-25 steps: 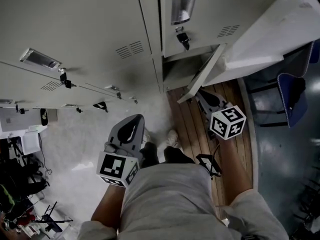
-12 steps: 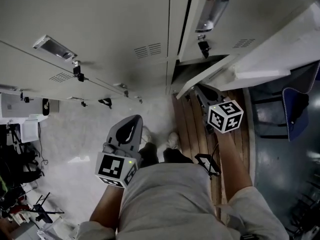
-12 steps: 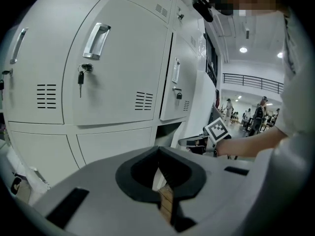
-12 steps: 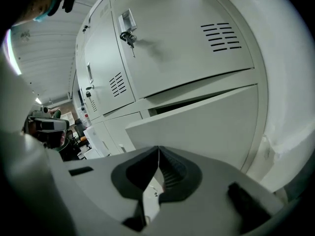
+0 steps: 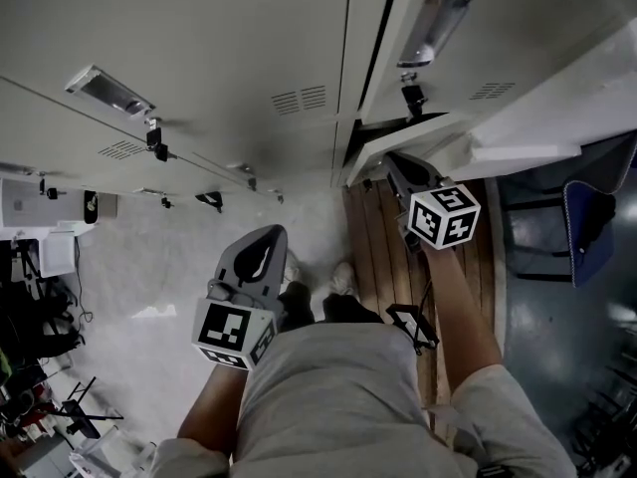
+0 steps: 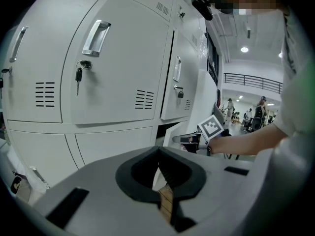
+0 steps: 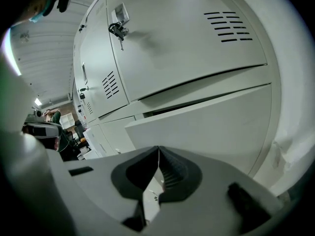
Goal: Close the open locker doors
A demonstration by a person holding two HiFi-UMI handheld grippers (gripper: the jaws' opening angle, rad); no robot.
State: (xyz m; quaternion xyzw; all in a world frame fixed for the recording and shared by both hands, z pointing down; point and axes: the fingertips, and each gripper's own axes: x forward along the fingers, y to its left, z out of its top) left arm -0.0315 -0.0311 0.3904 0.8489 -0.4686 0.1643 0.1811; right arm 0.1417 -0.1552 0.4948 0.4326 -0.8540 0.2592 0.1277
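Note:
A low locker door (image 5: 408, 145) stands partly open at the foot of the grey lockers (image 5: 219, 48). My right gripper (image 5: 396, 167) is shut and empty, its tip against that door's outer face. In the right gripper view the shut right gripper (image 7: 158, 150) faces the ajar door (image 7: 206, 124), with a dark gap along the door's top edge. A larger pale door (image 5: 557, 88) stands open at the right. My left gripper (image 5: 269, 235) hangs shut and empty over the floor, away from the lockers. The left gripper (image 6: 158, 152) looks at shut locker doors (image 6: 113, 63) and the dark opening (image 6: 165, 131).
A blue chair (image 5: 587, 217) stands right of the open doors. A wooden floor strip (image 5: 370, 242) runs below the low door, next to the person's feet (image 5: 343, 275). Keys hang in locks (image 5: 411, 96). Clutter (image 5: 40, 297) fills the left edge.
My right gripper has moved forward toward the lockers, and the low door has swung further toward shut. The left gripper has barely moved.

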